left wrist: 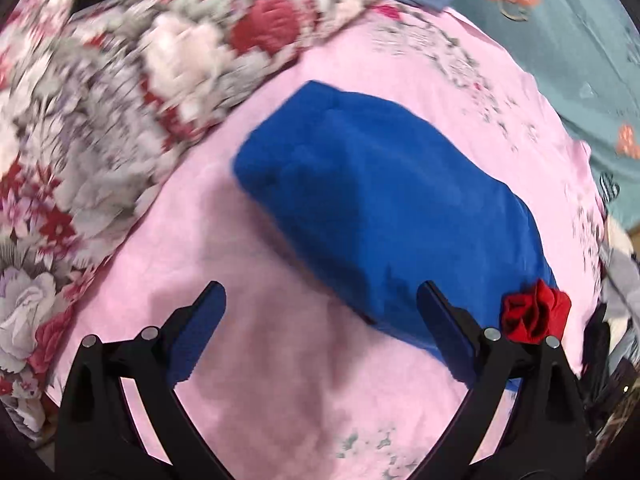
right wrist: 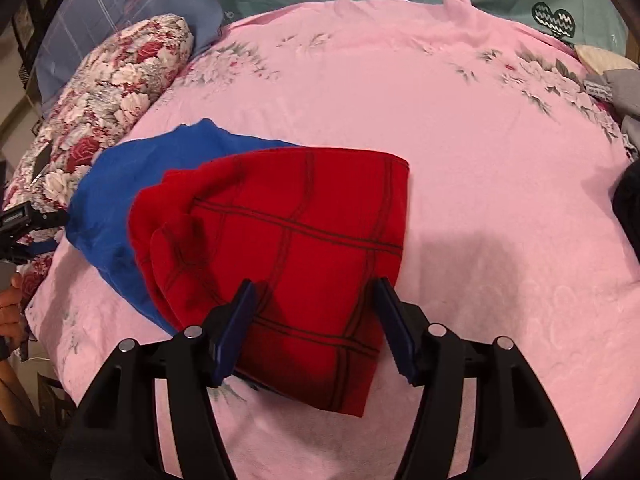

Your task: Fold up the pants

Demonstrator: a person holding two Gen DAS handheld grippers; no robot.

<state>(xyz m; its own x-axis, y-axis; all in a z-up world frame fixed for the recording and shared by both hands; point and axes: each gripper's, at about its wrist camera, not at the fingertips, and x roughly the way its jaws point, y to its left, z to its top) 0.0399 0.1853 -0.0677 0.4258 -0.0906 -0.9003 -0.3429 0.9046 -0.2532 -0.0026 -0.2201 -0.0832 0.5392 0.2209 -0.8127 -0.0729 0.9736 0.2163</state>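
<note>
Reading bed: pink sheet (right wrist: 460, 128) gives me a flat surface for folding.
Quilt: floral quilt (right wrist: 112, 92) is bunched beyond the pants' far left, clear of my folding area.
Pants: pants (right wrist: 288, 256), red side stacked on blue, look folded into a compact bundle at mid-sheet.
Right gripper (right wrist: 314, 300): jaws spread above the pants' near edge, pinching nothing, so I judge them released.
Left gripper (left wrist: 322, 304): jaws spread, empty, near the pants' blue end.
</note>
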